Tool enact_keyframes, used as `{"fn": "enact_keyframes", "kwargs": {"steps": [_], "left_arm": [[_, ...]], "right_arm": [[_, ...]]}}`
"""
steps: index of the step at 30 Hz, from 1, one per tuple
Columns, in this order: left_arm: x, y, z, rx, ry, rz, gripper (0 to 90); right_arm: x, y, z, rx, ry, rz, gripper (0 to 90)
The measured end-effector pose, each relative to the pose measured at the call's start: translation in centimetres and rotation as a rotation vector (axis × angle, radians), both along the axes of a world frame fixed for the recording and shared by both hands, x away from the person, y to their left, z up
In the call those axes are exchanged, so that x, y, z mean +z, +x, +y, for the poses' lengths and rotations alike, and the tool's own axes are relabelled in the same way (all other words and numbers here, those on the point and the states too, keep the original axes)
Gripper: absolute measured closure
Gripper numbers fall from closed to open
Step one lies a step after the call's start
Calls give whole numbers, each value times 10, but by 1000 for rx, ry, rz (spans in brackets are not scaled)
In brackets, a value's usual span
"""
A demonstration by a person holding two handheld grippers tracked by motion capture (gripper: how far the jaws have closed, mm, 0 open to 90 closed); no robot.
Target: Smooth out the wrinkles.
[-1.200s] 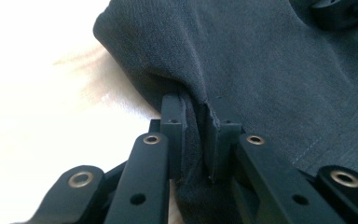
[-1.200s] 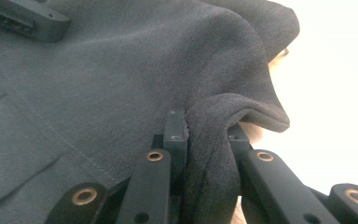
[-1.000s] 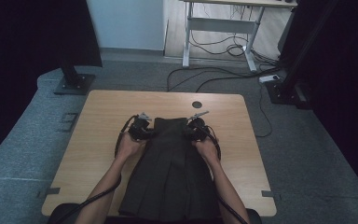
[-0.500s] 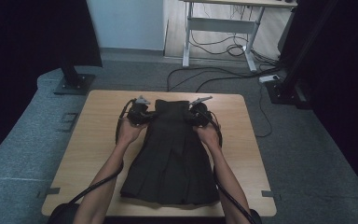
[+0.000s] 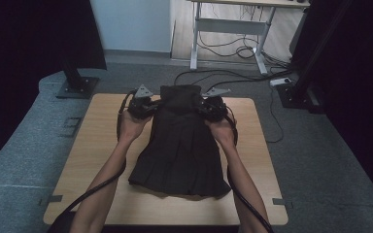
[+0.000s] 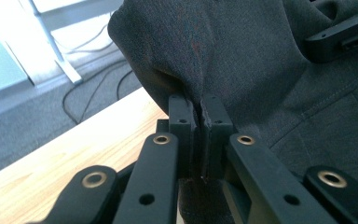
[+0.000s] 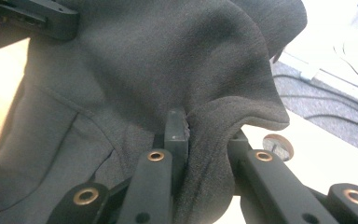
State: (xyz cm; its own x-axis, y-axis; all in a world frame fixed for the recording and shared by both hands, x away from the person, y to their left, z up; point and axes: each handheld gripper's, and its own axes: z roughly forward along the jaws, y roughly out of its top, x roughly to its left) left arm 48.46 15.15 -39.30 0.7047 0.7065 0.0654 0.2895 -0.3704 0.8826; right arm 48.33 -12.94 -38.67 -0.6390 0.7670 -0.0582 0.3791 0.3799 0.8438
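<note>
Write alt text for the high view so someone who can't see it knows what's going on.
A person's two hands each hold a gripper clamped on a top corner of a dark pleated skirt, the left gripper and right gripper lifting its waistband while the hem lies on a light wooden table. Grey carpet, cables and a desk frame lie beyond.

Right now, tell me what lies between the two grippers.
In the high view, the dark skirt's waist end spans the gap between the left gripper and the right gripper, each shut on a corner.
</note>
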Motion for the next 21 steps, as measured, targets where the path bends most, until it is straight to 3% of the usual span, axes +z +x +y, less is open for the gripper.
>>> {"fn": "enact_keyframes", "kwargs": {"steps": [3,13,17,21], "left_arm": [[-3,-18,0,-27,5,-27,847],[-15,-48,-5,-79,66,-77,847],[-19,-51,-7,-83,81,-73,847],[-22,-43,-10,-71,89,-54,848]], "right_arm": [[-5,-21,-5,19,19,-33,779],[-25,-61,-16,60,27,-68,778],[-29,-65,-17,64,17,-55,778],[-33,-58,-17,48,20,-19,779]]}}
